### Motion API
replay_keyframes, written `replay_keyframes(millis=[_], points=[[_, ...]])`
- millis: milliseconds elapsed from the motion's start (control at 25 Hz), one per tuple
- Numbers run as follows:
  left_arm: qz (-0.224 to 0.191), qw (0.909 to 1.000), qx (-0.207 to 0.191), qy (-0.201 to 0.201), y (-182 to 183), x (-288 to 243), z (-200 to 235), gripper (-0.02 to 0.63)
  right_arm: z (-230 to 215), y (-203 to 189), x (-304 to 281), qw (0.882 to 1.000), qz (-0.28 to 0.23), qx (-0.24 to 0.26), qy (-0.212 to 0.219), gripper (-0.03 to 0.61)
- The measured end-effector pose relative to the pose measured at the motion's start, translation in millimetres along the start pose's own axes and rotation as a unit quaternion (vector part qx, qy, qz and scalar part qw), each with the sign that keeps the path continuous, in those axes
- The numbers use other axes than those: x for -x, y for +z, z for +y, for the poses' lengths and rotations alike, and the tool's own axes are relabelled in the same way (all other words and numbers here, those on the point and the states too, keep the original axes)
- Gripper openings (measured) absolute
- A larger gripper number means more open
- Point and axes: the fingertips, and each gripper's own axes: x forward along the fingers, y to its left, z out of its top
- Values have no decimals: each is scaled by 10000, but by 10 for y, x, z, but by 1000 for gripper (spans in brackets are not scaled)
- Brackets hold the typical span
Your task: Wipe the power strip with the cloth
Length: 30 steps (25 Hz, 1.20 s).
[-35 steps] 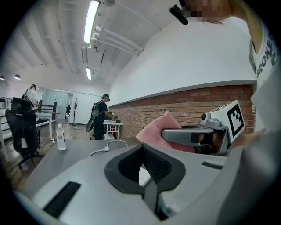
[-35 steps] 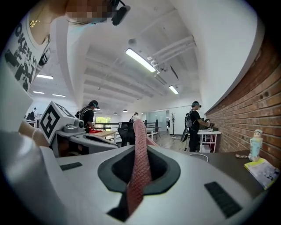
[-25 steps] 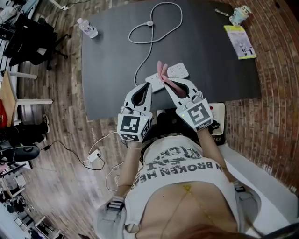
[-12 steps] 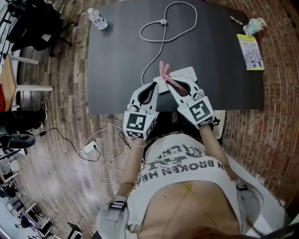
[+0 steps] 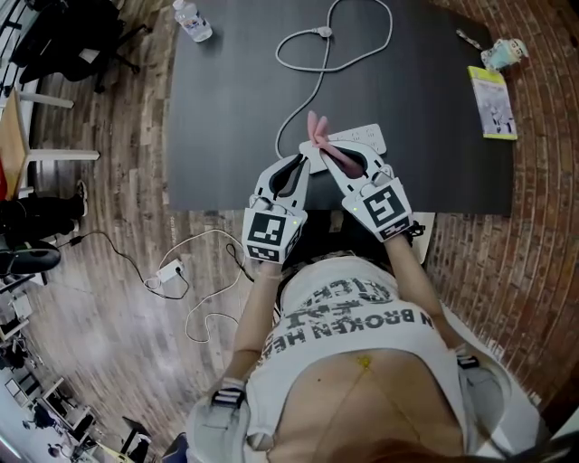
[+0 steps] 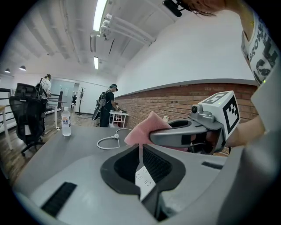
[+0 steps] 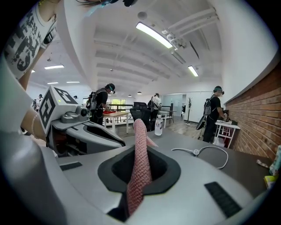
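Pink cloth [image 5: 316,129] sticks up from the tips of your right gripper [image 5: 324,155] in the head view, just above the left end of the white power strip [image 5: 362,140]. The strip lies flat on the dark table [image 5: 226,108], close to the edge nearest you. Your left gripper [image 5: 297,165] points at that same end, its tips just beside the right gripper's. A white cable [image 5: 317,63] loops away from the strip across the tabletop. A water bottle [image 5: 192,18] stands at the far left corner and a yellow-green booklet [image 5: 493,101] lies at the far right.

From the left gripper view, your left jaws are pressed together with nothing between them. The strip's white socket face shows through the opening behind the tips. The right gripper reaches in from the right with the cloth bunched at its nose, over the left jaws. Whether the cloth touches the strip cannot be told.

From the right gripper view, your right jaws pinch the cloth, which runs up through the slit as a narrow, upright, nubbly fold. The left gripper sits close on the left.
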Motion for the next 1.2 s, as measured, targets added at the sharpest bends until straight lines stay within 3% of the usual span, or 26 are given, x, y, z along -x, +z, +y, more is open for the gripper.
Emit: replay_keyframes(millis=[320,800,1000,1200], points=[[223,9996,143,-25,-244,-77,44,19,-38,-161,-117,9996,223,-143,125,17],[970,9949,182,-183,-782,-301,35,133,-51,-507,-313,9967,691,-75,421,17],[1646,9862,-10,-200,-1154,-401,65,224,-89,-616,-340,9958,799,-100,437,17],[2340,9703,-557,-264,-1500,-524,111,261,-129,-685,-303,9949,917,-183,374,17]])
